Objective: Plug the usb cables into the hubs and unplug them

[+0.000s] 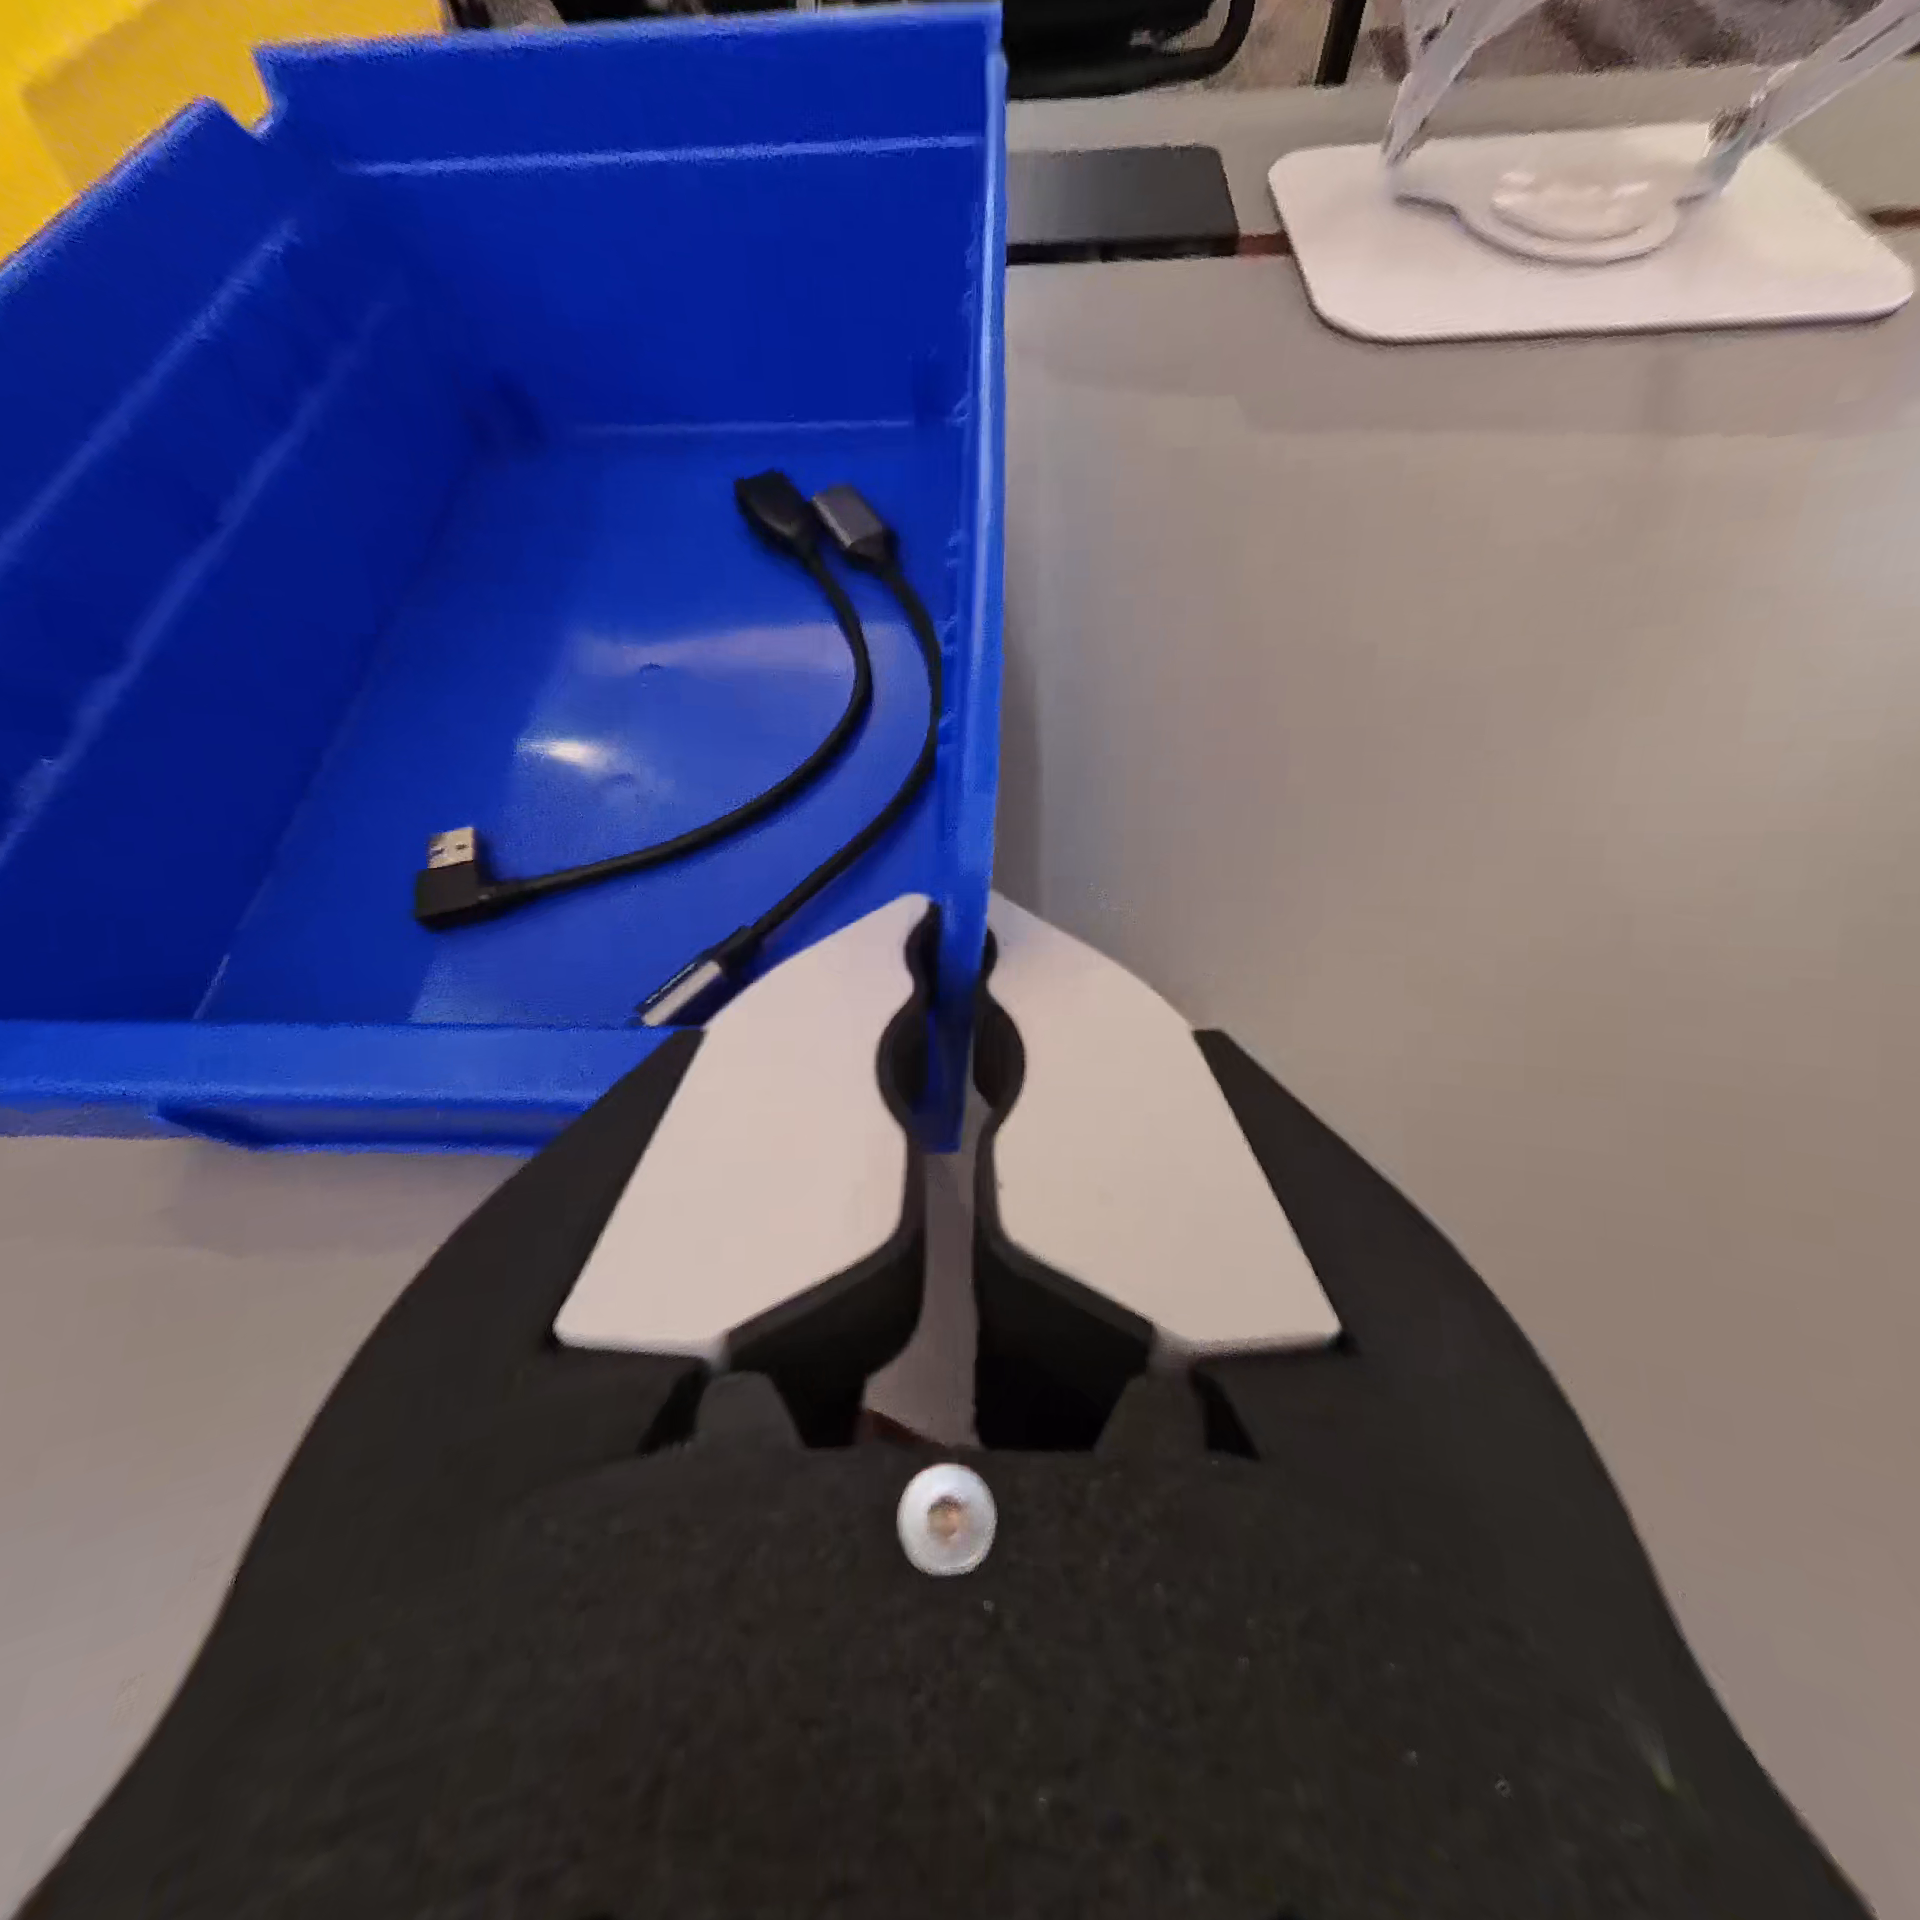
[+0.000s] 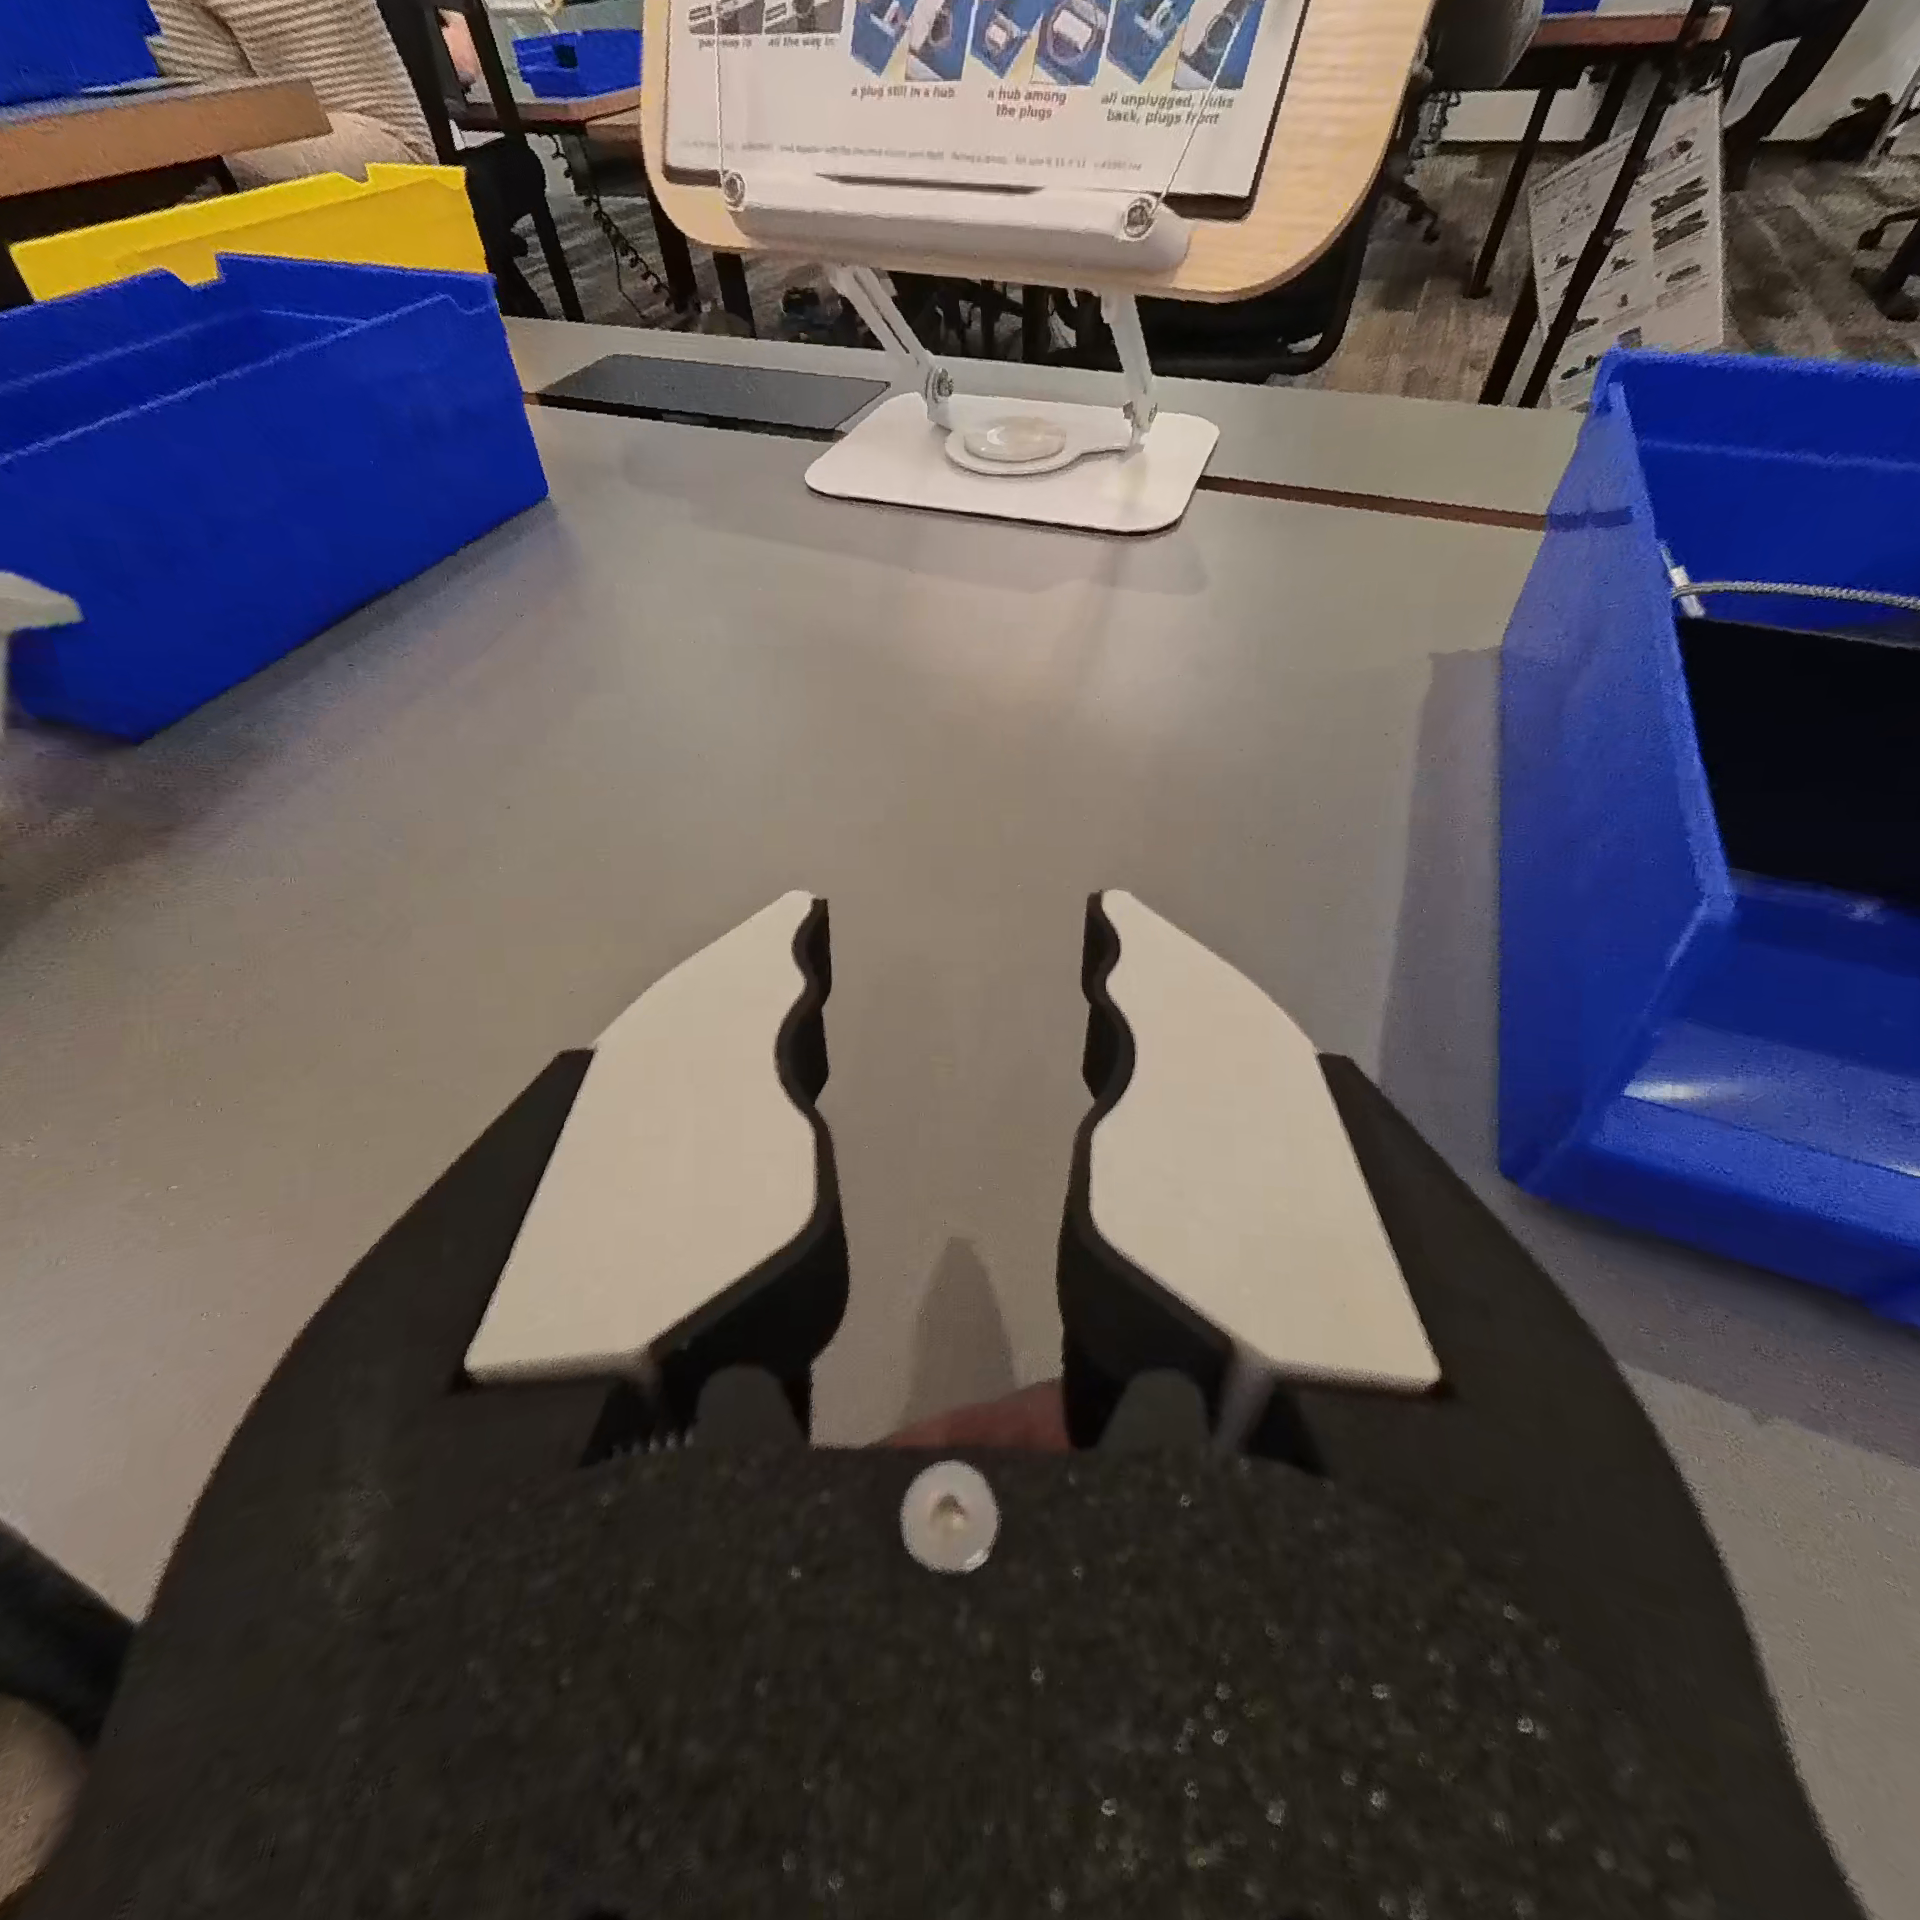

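Note:
A blue bin (image 1: 436, 1070) on the grey table holds two short black USB cables: one (image 1: 790, 769) with an angled plug, the other (image 1: 914, 727) with a straight metal plug. My left gripper (image 1: 958, 920) stands at the bin's front right corner. Its fingers straddle the right wall and are closed on it. The same bin (image 2: 260, 488) shows in the right wrist view, with a left gripper finger (image 2: 31, 613) at its corner. My right gripper (image 2: 956, 914) is open and empty above the bare table. A second blue bin (image 2: 1610, 935) at the right holds a braided silver cable (image 2: 1787, 594) and something dark.
A white stand (image 2: 1013, 468) at the table's far edge carries a wooden board with an instruction sheet (image 2: 977, 94); its base also shows in the left wrist view (image 1: 1590, 260). A black flat panel (image 2: 717, 390) lies beside it. A yellow bin (image 2: 260, 223) sits behind the left blue bin. A person sits at the back left. My hands' fingertips stand some 40 centimeters from each other.

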Demonstrator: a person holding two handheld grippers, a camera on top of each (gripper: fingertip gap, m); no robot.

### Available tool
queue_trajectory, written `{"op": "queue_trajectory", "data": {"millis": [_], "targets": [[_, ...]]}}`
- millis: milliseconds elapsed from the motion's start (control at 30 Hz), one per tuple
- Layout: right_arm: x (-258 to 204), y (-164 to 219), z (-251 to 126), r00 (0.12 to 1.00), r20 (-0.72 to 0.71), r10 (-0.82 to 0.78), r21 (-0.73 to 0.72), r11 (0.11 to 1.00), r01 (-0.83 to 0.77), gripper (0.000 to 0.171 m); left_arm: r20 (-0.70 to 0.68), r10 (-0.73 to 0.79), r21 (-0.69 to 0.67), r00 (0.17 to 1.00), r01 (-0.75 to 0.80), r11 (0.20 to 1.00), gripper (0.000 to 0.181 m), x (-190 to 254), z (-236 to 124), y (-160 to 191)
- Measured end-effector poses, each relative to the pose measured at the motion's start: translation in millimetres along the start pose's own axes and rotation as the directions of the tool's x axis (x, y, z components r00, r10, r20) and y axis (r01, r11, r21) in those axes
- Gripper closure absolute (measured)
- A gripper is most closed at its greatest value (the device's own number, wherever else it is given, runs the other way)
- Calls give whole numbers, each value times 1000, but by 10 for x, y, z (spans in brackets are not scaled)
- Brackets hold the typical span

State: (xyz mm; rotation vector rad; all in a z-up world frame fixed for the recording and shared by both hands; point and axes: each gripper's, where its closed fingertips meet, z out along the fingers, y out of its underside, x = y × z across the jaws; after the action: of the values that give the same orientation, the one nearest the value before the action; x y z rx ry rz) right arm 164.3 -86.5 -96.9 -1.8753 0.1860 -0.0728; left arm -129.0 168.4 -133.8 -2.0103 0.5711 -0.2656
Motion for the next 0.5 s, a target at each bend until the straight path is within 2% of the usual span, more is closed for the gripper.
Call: {"op": "queue_trajectory", "data": {"millis": [167,267,300,367,400,433,500], "targets": [[22,-8,-107,1000,2,7,6,1000,-7,127,-8,56,-3,998,-56,998,178,469,-88,26],[-19,4,-88,999,27,27,-3,1000,-27,127,-86,49,0,995,-50,999,174,898,-230,79],[-51,3,-56,999,42,29,-9,1000,-29,127,-142,43,-9,989,-44,999,168,1064,-305,109],[-173,9,15,996,79,29,-30,999,-27,127,-239,58,-16,969,-63,998,133,1323,-562,159],[-277,13,59,994,106,28,-40,999,-24,126,-247,85,-2,965,-89,996,124,1350,-740,176],[-417,14,111,990,137,29,-48,999,-22,126,-242,123,36,962,-118,992,127,1310,-940,172],[-808,14,221,975,218,29,-62,998,-16,126,-82,138,160,987,-124,979,139,837,-1243,68]]}}
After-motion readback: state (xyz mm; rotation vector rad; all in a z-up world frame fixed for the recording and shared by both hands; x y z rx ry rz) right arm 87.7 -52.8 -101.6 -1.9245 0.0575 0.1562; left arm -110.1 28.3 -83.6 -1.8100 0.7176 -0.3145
